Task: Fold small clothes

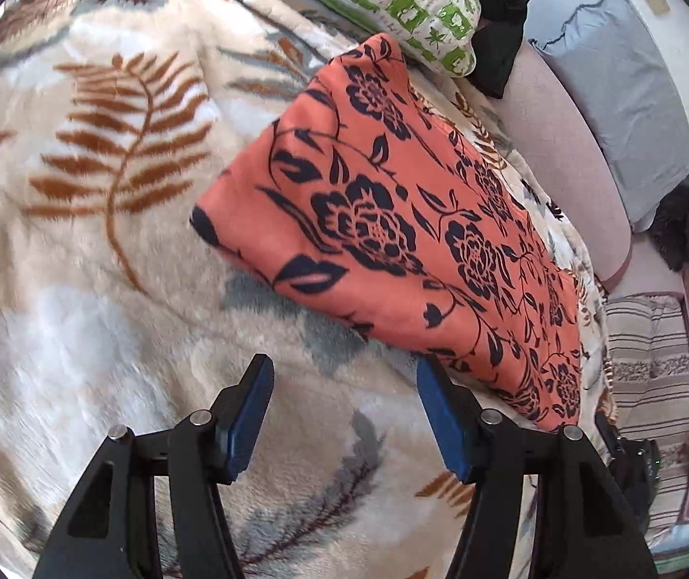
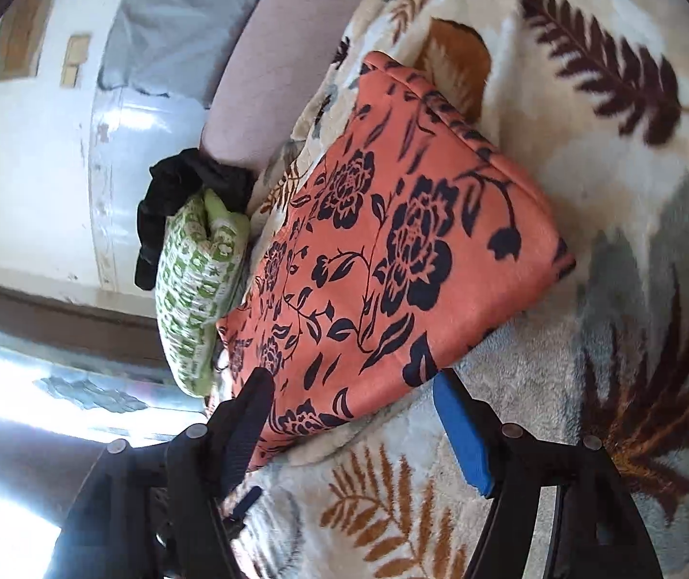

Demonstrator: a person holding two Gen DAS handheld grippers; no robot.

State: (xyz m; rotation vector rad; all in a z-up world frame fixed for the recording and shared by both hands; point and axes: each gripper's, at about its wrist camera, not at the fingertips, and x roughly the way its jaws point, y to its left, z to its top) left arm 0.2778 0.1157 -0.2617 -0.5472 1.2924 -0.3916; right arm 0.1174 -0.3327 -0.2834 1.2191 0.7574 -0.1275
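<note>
Left wrist view: folded cloth (image 1: pixel 392 222) is laid flat on blanket (image 1: pixel 79 313); both tools are held wide, nothing gripped, probably between folds.

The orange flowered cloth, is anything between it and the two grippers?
Nothing visible. The orange flowered cloth lies folded on the leaf-print blanket. The left gripper is open over bare blanket beside it; the right gripper is open at its near edge.
</note>
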